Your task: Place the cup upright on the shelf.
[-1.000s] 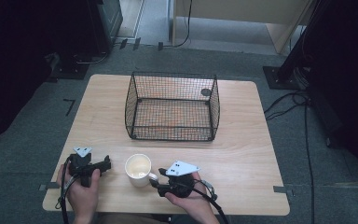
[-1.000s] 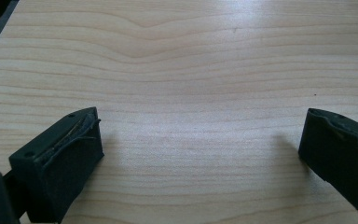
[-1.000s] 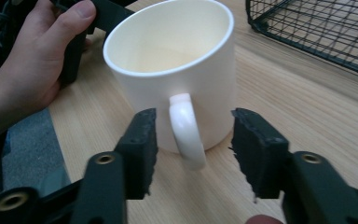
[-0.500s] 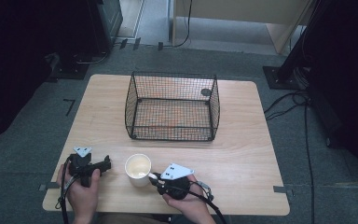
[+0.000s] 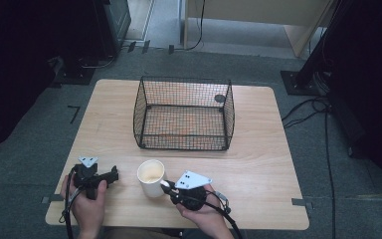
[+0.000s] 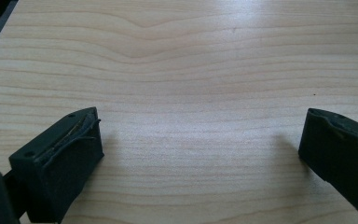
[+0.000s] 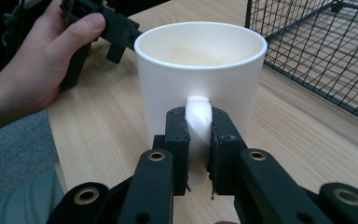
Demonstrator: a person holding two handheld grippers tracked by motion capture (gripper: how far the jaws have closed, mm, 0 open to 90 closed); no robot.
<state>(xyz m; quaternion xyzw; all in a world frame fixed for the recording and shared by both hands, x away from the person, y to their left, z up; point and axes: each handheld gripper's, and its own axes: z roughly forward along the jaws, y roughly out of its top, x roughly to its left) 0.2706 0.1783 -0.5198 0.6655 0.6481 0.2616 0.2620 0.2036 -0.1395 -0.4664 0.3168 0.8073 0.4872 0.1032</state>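
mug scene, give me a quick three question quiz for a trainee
1. True or false: the right hand-held gripper is shut on the handle of the mug.
2. Which best describes the left hand-held gripper? A: shut on the mug. B: open over bare table. C: inside the basket.
3. Fill in: in the high view, the mug stands upright on the table between the basket and the ____ edge of the table.

Key: 1 true; 2 B; 3 near.
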